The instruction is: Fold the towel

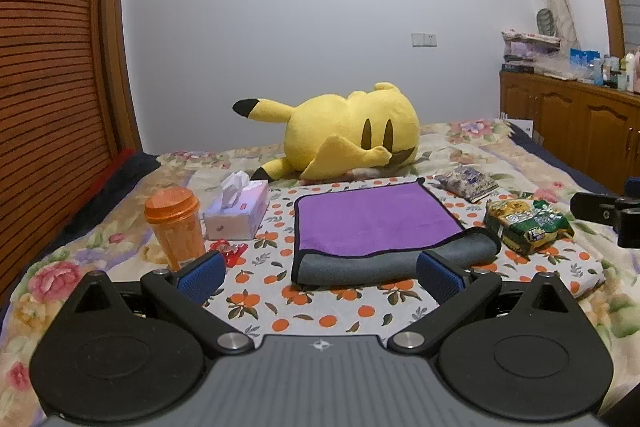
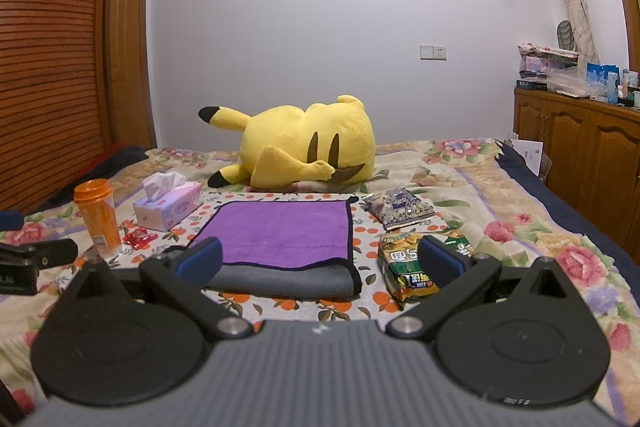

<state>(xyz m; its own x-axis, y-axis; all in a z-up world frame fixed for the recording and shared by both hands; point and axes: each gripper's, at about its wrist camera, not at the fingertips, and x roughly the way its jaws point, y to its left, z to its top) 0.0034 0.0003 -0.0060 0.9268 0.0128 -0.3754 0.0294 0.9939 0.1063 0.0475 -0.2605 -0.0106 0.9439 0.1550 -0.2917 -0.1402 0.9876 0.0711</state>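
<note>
Left gripper, right gripper jaws spread, empty; purple towel folded on bedspread.

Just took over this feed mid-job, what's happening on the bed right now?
A person holds a hand-held gripper in each hand, both open and gripping nothing. The left hand-held gripper and right hand-held gripper sit just short of the towel, which lies on the bed already folded over, purple on top with the grey side showing along the near edge. A cup, tissue box, snack packs and yellow plush surround it.
</note>
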